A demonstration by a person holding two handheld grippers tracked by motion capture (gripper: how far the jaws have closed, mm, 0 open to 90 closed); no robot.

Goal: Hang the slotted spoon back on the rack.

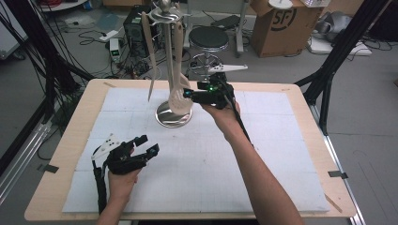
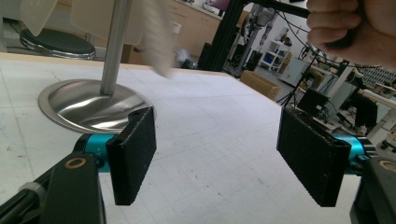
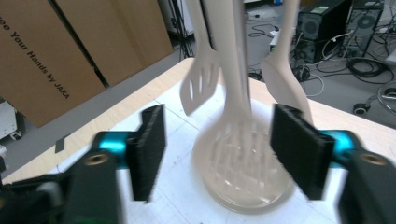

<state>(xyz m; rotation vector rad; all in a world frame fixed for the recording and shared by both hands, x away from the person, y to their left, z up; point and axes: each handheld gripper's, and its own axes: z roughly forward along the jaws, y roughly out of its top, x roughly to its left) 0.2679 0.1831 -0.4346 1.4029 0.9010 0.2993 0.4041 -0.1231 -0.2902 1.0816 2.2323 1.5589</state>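
Note:
A chrome utensil stand (image 1: 172, 115) rises at the back middle of the white mat, with cream utensils hanging from its top. My right gripper (image 1: 187, 94) is open at the hanging slotted spoon (image 1: 177, 100). In the right gripper view the blurred spoon bowl (image 3: 238, 163) hangs between the open jaws of the right gripper (image 3: 224, 149) without touching either pad. A slotted turner (image 3: 201, 88) and a spatula (image 3: 285, 84) hang behind it. My left gripper (image 1: 148, 144) rests open and empty at the front left. It faces the stand base (image 2: 88, 100) in the left gripper (image 2: 219, 149) view.
The white gridded mat (image 1: 197, 164) covers a wooden table (image 1: 65, 154). A black stool (image 1: 209, 38), a computer tower (image 1: 135, 28) and a cardboard box (image 1: 281, 23) stand on the floor behind. The person's right hand (image 2: 355, 28) shows above the mat.

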